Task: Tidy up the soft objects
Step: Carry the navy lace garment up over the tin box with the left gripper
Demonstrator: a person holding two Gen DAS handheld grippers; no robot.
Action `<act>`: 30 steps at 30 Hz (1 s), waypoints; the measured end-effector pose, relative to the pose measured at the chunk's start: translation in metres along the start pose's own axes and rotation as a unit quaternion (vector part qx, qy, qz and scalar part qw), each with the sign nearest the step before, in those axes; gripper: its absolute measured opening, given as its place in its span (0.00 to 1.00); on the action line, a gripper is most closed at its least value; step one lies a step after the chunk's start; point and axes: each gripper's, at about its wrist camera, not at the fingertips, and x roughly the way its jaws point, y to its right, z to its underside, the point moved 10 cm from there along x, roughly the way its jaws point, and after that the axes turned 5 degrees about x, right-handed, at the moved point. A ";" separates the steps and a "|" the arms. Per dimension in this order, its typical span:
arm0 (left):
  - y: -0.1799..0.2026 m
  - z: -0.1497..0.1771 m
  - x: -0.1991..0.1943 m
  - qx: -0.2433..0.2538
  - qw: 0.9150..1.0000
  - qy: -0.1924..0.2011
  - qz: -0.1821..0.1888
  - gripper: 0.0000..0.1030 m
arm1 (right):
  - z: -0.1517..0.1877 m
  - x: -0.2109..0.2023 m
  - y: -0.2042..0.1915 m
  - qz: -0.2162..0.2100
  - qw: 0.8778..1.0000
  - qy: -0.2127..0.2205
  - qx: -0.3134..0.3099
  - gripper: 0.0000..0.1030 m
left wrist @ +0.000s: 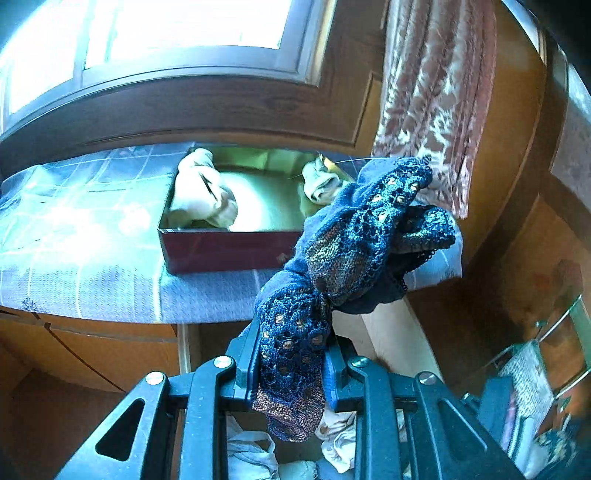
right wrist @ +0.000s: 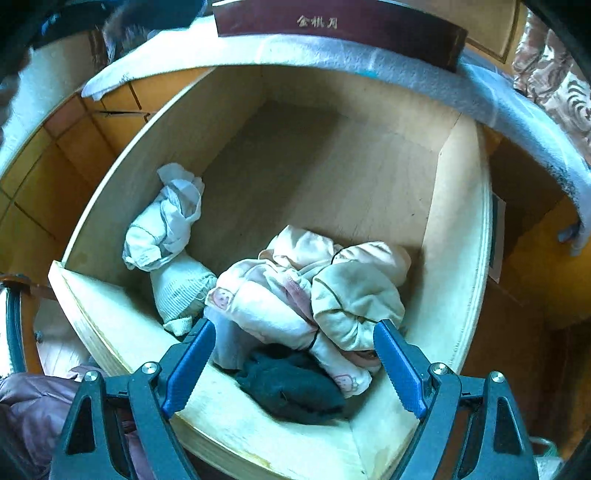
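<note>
Above the desk edge, my left gripper (left wrist: 291, 365) jaws pinch the blue lace garment (left wrist: 354, 236) (light, limp, snag-prone; hold bunched fabric). My right gripper (right wrist: 295, 354) jaws are spread over the drawer (right wrist: 458, 236).

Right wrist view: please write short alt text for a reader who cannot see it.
The open right gripper hovers over an open wooden drawer that holds soft clothes: a pale pink bundle in the middle, white socks at the left and a dark garment at the front. A dark red box sits on a cloth-covered surface above.
</note>
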 end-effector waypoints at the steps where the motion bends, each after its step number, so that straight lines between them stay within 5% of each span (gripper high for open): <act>1: -0.001 -0.004 -0.001 -0.005 1.000 0.003 0.003 0.25 | 0.001 0.003 -0.001 -0.001 1.000 -0.004 -0.001 0.85; 14: -0.032 -0.087 -0.006 -0.080 0.996 0.038 0.016 0.26 | 0.005 0.030 0.000 0.012 0.999 -0.033 -0.010 0.82; 20: -0.048 -0.125 0.032 -0.131 0.991 0.018 0.026 0.26 | 0.003 0.035 -0.007 0.014 0.999 -0.041 -0.023 0.67; 30: -0.060 -0.148 0.118 -0.160 0.986 -0.037 0.010 0.27 | 0.005 0.064 -0.009 0.043 0.995 -0.081 -0.046 0.67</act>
